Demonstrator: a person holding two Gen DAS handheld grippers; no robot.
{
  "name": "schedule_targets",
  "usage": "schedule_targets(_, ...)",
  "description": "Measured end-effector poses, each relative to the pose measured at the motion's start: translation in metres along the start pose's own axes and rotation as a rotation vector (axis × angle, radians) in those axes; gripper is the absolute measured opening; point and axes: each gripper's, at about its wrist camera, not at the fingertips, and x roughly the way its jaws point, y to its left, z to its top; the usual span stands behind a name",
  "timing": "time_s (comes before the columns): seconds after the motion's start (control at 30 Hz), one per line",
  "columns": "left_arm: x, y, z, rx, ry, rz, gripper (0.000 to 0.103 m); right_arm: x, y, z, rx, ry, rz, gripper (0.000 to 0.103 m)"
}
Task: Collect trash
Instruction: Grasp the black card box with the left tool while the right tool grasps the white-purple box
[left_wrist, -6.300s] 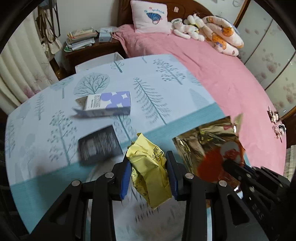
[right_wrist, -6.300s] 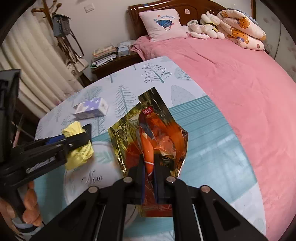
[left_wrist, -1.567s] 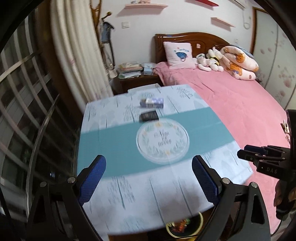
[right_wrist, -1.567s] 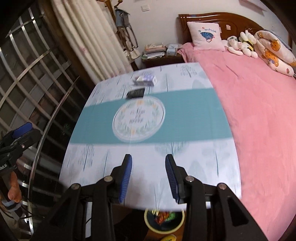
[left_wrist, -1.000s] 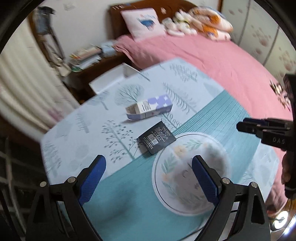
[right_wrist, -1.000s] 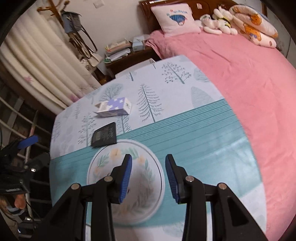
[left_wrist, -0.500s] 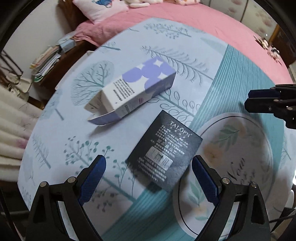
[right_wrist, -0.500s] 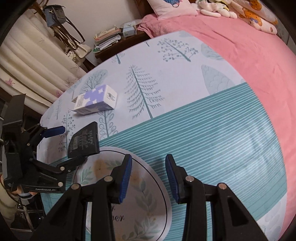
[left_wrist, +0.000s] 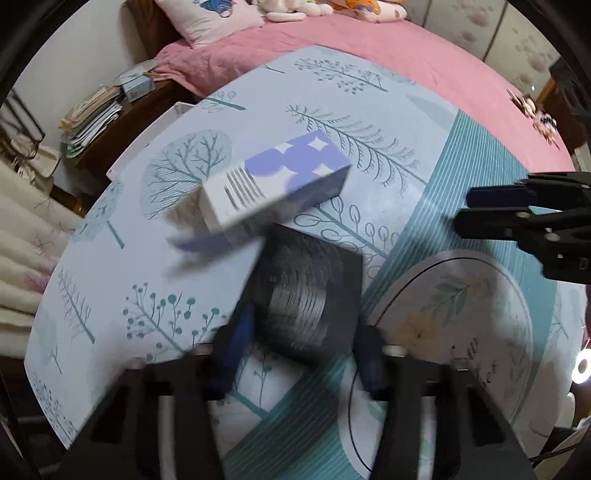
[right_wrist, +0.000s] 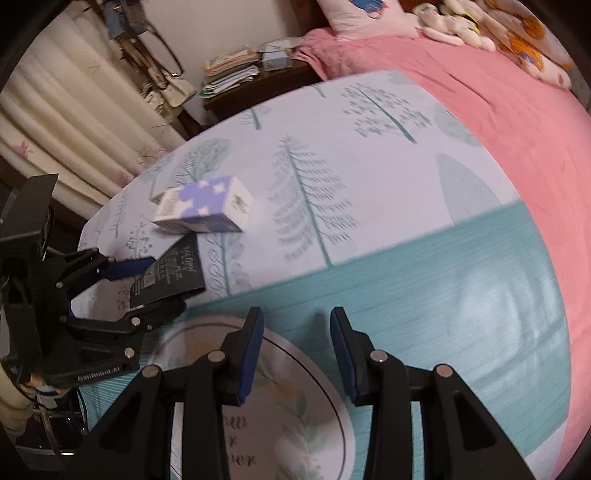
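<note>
A flat black packet lies on the tree-print tablecloth, its near end between the blue pads of my left gripper. The jaws stand narrowed around the packet; blur hides whether the pads touch it. In the right wrist view the left gripper straddles the black packet. A white box with purple dots lies just beyond it, also seen in the right wrist view. My right gripper is open and empty over the round printed circle.
A pink bed runs along the table's far and right side. A nightstand with stacked books stands beyond the far edge. Curtains hang at the left. The table's left edge is near my left gripper.
My left gripper has moved down and forward onto the black packet, and its jaws have closed in from wide open. My right gripper has moved closer to the table, still open.
</note>
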Motion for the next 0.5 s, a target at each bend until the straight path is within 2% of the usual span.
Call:
schedule_targets(0.13, -0.017, 0.004, -0.012, -0.09, -0.031, -0.019, 0.035, 0.0, 0.021, 0.018, -0.094, -0.022, -0.002, 0.038)
schedule_targets(0.27, -0.023, 0.016, -0.022, -0.176, -0.034, -0.065, 0.041, 0.001, 0.038, 0.031, -0.161, -0.035, 0.002, 0.038)
schedule_targets(0.43, -0.034, 0.026, -0.03, -0.209, -0.058, -0.077, 0.04, 0.002, 0.055, 0.042, -0.224, -0.048, 0.002, 0.039)
schedule_targets(0.5, -0.04, 0.031, -0.032, -0.224, -0.073, -0.085, 0.038, 0.004, 0.063, 0.047, -0.266, -0.049, -0.01, 0.056)
